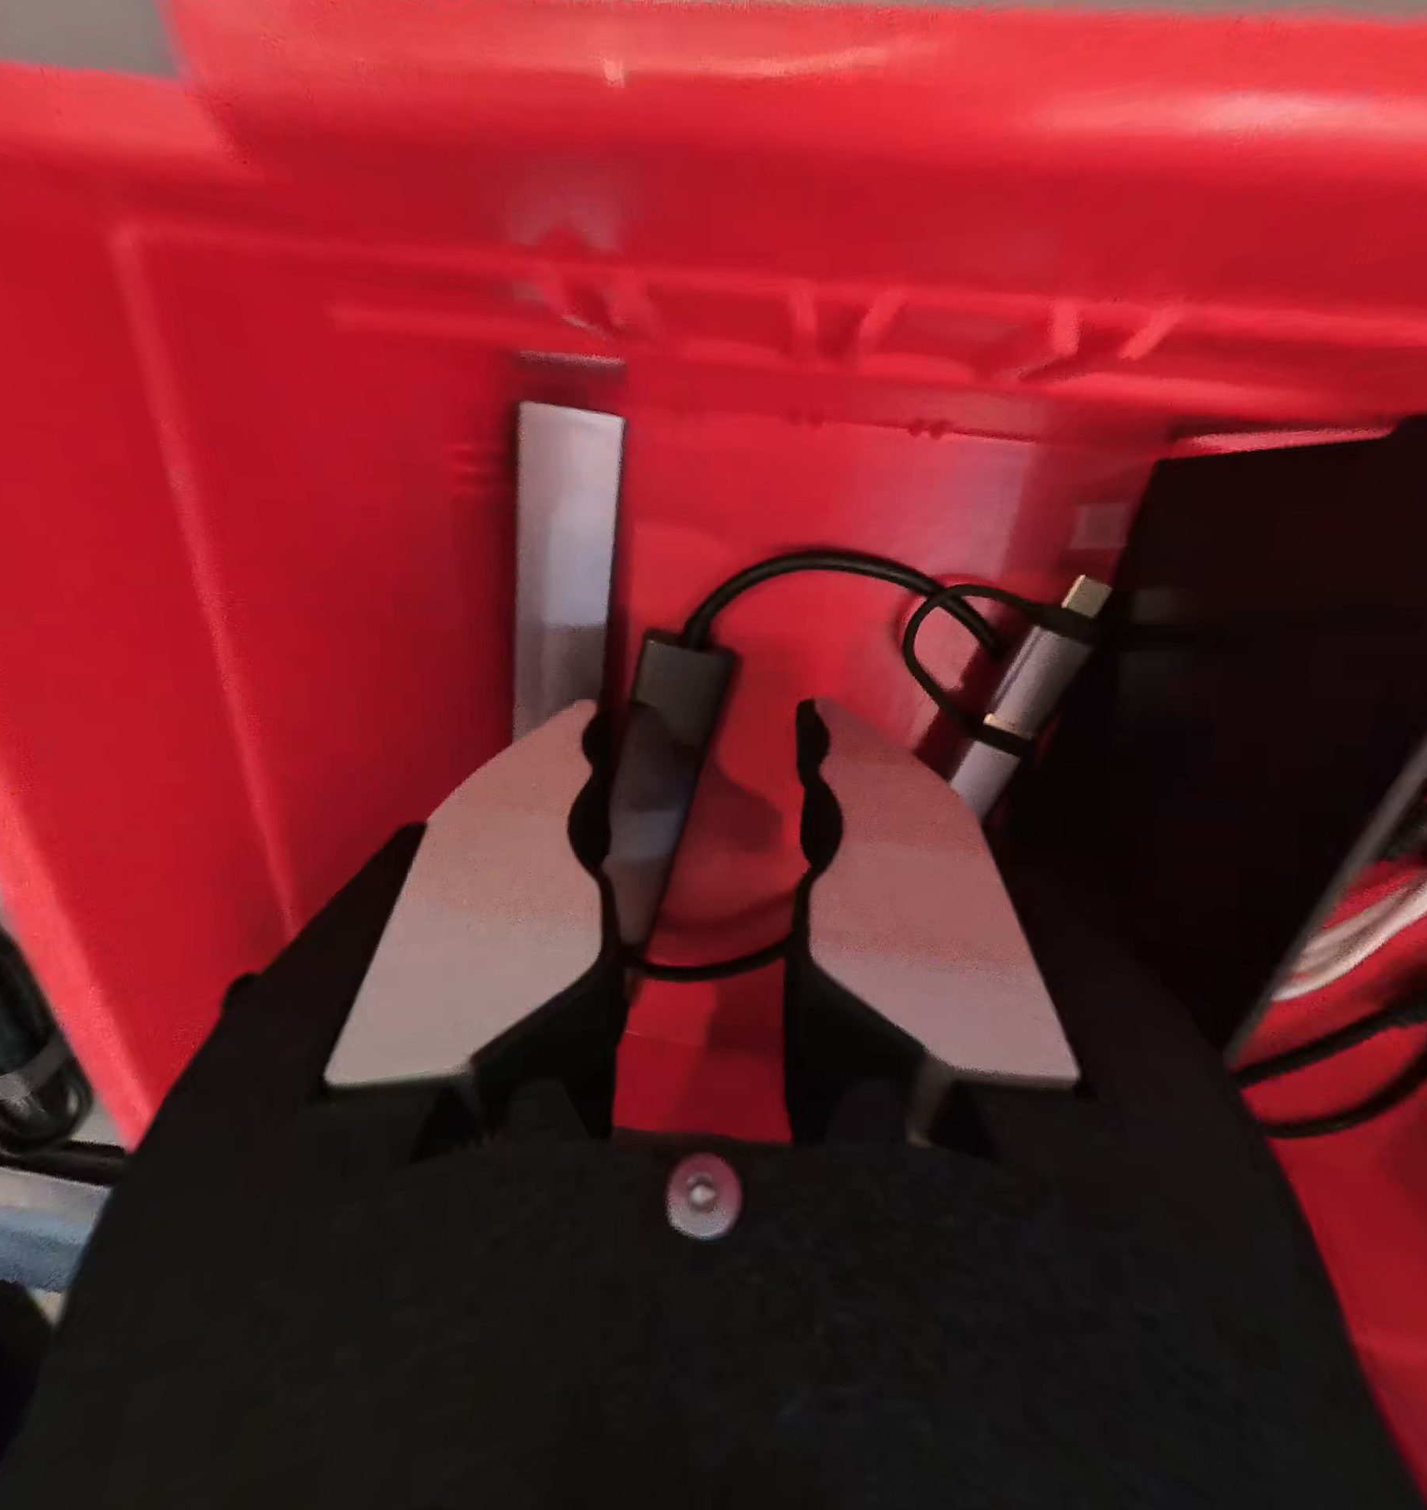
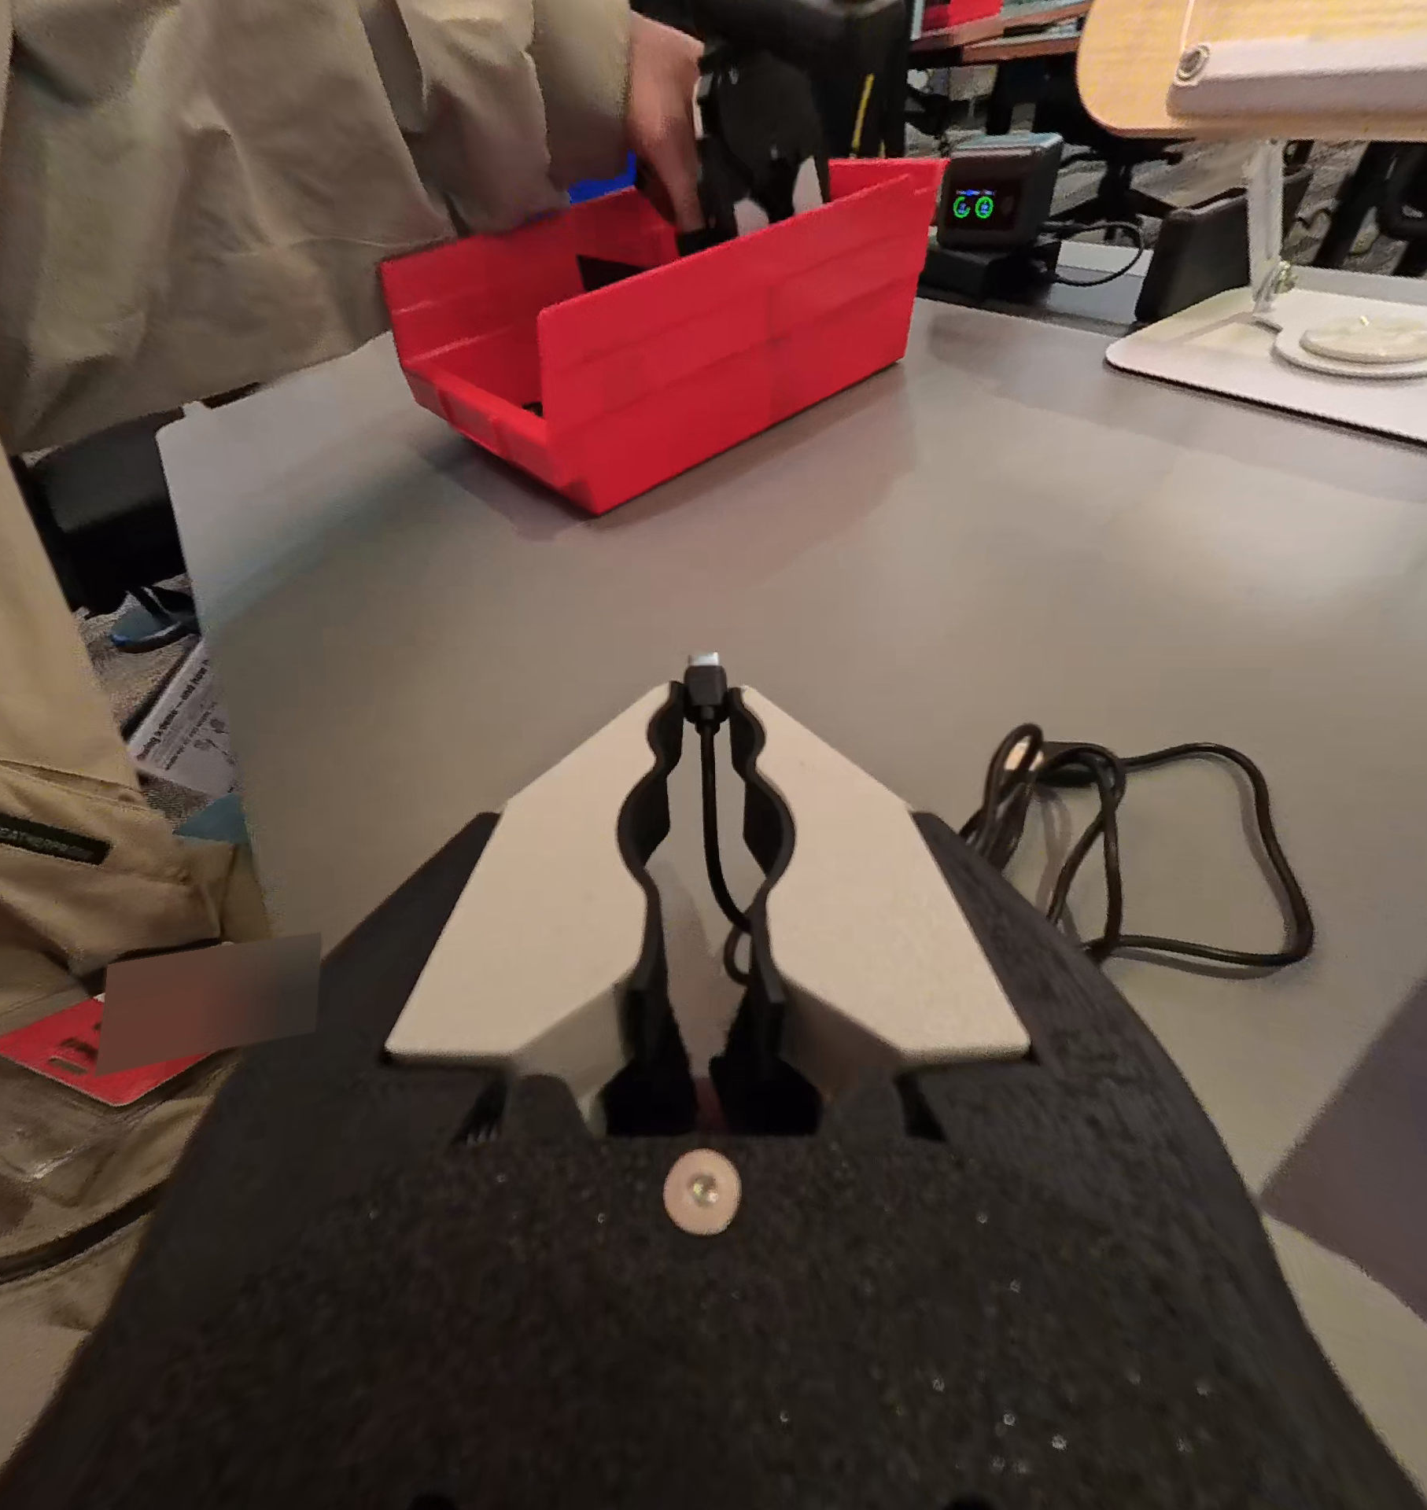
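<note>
In the left wrist view my left gripper (image 1: 698,719) is open inside a red bin (image 1: 285,490). A dark grey adapter block (image 1: 669,768) lies between its fingers, against the left one. The adapter's black cable (image 1: 808,564) loops to a silver plug (image 1: 1029,694) leaning at the right. In the right wrist view my right gripper (image 2: 704,694) is shut on the black plug (image 2: 704,666) of a cable, above the grey table (image 2: 857,572). The rest of that cable (image 2: 1143,858) lies coiled on the table to the right. The left gripper (image 2: 743,180) also shows far off in the red bin (image 2: 694,368).
A black box (image 1: 1233,694) stands in the bin at the right, with gold-tipped cables (image 1: 1389,923) beside it. A silver strip (image 1: 570,556) stands against the bin's far wall. A white stand base (image 2: 1307,359) and a small device with a lit screen (image 2: 980,204) sit at the back right. A person's beige sleeve (image 2: 244,204) is at the left. Some 40 centimetres of space lies between my two pairs of fingers.
</note>
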Action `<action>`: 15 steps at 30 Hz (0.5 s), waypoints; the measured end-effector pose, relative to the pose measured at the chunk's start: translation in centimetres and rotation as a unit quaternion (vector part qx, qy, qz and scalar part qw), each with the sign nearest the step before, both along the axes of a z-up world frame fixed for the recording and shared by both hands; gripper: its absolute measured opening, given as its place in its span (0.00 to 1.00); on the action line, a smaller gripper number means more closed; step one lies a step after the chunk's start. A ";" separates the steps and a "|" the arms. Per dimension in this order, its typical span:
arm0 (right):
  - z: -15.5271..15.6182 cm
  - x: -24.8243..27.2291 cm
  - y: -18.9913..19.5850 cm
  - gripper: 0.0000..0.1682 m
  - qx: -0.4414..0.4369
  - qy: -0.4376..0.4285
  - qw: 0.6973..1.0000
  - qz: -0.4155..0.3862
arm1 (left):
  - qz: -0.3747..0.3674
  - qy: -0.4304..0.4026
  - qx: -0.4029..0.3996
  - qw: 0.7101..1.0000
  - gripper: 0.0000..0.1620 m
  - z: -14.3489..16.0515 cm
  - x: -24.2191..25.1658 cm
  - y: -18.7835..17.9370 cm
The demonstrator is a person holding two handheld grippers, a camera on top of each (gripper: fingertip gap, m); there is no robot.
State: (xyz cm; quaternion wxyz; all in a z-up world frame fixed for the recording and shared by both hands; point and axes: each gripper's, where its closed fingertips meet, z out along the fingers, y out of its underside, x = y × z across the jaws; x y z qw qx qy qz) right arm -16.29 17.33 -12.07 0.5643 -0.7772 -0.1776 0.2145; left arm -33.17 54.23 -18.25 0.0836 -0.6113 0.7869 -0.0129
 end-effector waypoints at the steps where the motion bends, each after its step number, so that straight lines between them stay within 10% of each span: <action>1: -0.1 0.3 0.1 0.06 -0.001 0.000 1.000 -0.004 | -0.013 0.009 0.008 1.000 0.25 -0.5 -0.1 0.2; 11: 0.1 0.9 0.1 0.06 -0.015 0.049 0.999 -0.009 | -0.069 0.002 0.092 0.993 0.14 -0.4 -0.2 0.8; 15: 0.6 0.8 -0.3 0.06 -0.009 0.055 0.998 -0.006 | -0.041 -0.098 0.166 0.980 0.13 5.3 0.9 0.4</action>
